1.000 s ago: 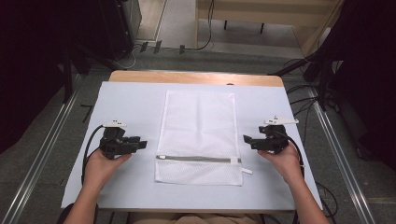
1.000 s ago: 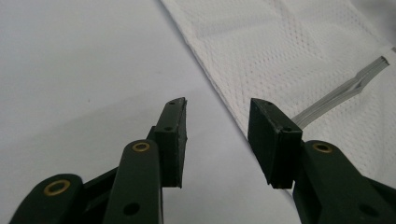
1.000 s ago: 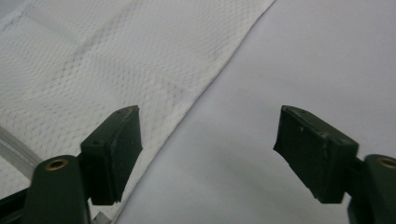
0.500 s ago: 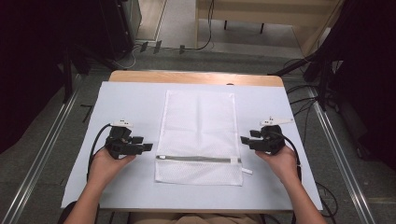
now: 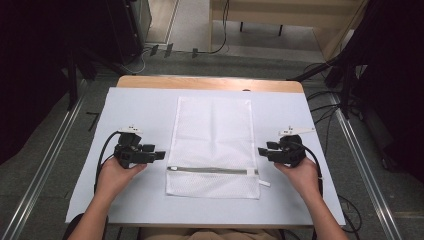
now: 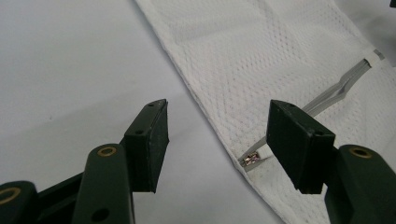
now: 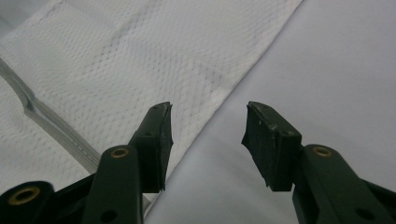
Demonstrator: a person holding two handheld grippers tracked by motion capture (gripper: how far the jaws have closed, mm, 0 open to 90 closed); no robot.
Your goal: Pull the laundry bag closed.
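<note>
A white mesh laundry bag [image 5: 212,135] lies flat in the middle of the table, its grey zipper [image 5: 210,170] running across near the front end. My left gripper [image 5: 161,154] lies at the bag's left edge and points at the zipper's left end. Its jaws have just been opening and stand open [image 6: 217,135] over the bag's hem, gripping nothing, with the zipper's metal end [image 6: 252,159] by the right jaw. My right gripper [image 5: 261,151] points at the bag's right edge. Its jaws have just been closing but are still open [image 7: 208,135], and the bag [image 7: 140,60] lies untouched below them.
A white sheet [image 5: 140,110] covers the table, with a wooden strip [image 5: 210,82] bare at the far edge. Metal rails [image 5: 45,165] run along both sides on the floor. Cables and dark equipment [image 5: 125,25] stand beyond the table.
The left gripper has edged a little toward the bag and its jaws stand wider apart. The right hand has kept its place while its jaws have narrowed.
</note>
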